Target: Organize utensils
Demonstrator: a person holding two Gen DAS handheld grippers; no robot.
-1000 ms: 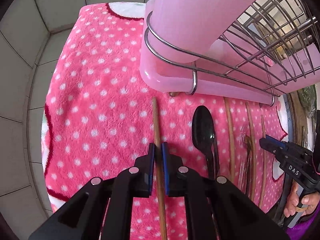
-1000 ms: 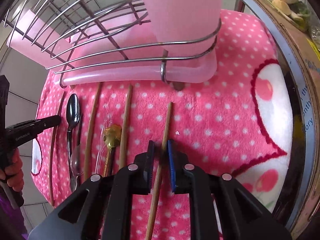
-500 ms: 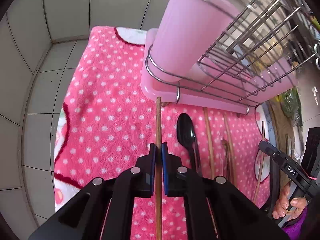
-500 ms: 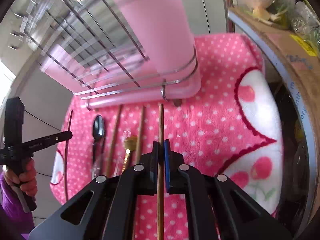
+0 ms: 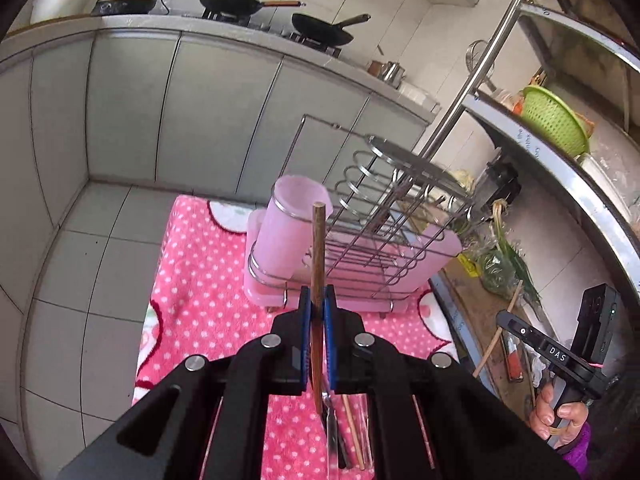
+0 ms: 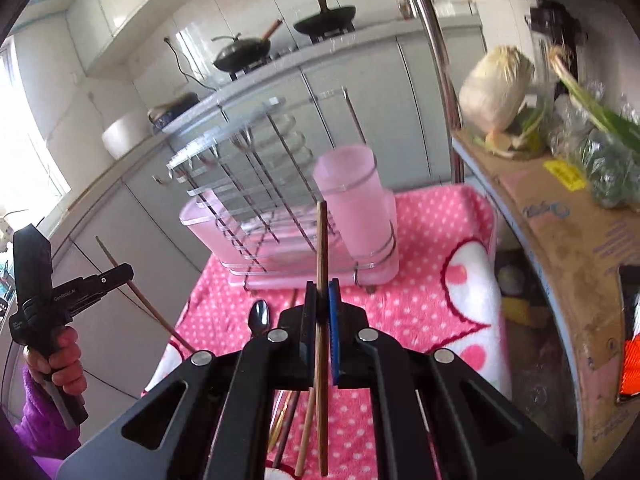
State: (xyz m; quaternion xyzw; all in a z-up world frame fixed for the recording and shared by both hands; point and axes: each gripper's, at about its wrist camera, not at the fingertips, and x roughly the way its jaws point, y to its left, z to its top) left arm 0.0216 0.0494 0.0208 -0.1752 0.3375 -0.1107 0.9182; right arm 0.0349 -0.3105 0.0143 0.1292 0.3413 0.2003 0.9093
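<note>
Currently: each gripper, left and right, pinches one slim brown wooden chopstick mid-shaft, tips toward twelve o'clock at the pink plastic utensil cup. Light, stiff, prone to pivot.

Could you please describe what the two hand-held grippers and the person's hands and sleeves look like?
Both are matte black with silver bolts and blue finger pads. The right hand-held gripper has a pistol grip and white "DAS" lettering; the left hand-held gripper carries small white lettering too. Bare hands, purple sleeves. No cables visible.
</note>
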